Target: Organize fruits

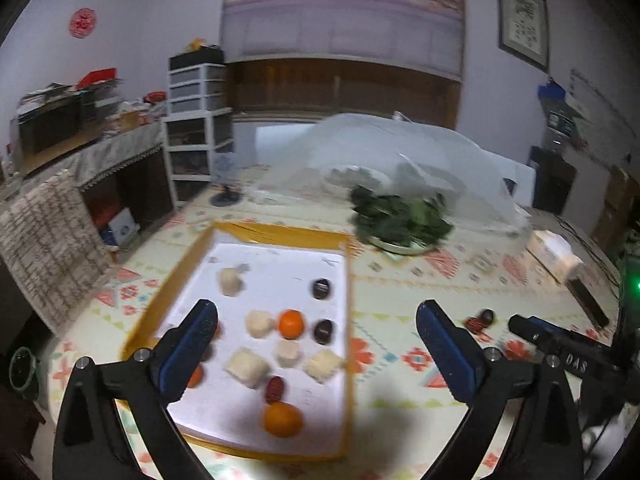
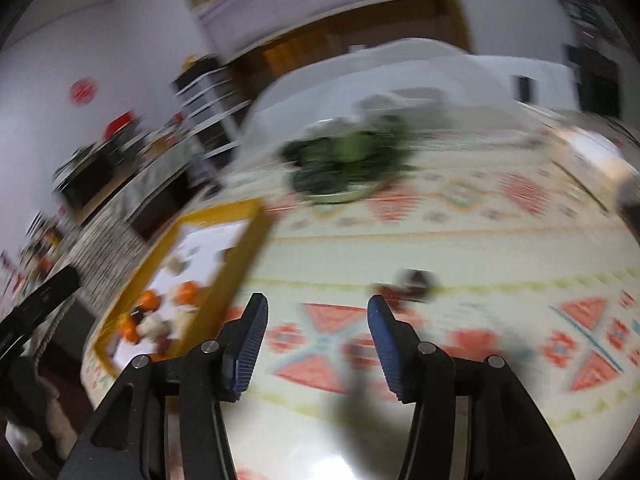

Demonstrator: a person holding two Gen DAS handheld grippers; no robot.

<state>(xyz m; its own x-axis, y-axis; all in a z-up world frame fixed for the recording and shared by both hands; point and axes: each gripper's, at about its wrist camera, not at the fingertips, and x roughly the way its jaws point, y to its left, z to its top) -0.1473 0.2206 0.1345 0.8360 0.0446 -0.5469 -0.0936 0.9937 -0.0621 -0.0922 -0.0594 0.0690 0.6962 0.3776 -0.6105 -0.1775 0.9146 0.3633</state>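
A yellow-rimmed white tray (image 1: 348,300) lies on the patterned tablecloth. It holds two oranges (image 1: 282,419), a red date (image 1: 275,389), dark round fruits (image 1: 323,331) and several pale pieces (image 1: 246,366). My left gripper (image 1: 316,320) is open and empty above the tray's near half. Two loose dark red fruits (image 1: 482,319) lie on the cloth right of the tray. My right gripper (image 2: 318,308) is open and empty, just short of those fruits (image 2: 412,284). The tray also shows in the right wrist view (image 2: 236,264), which is blurred.
A plate of green leaves (image 1: 404,220) stands behind the tray, in front of a clear mesh food cover (image 1: 380,152). A white box (image 1: 552,248) and a dark object (image 1: 588,300) lie at the table's right edge. Shelves and drawers stand at the left.
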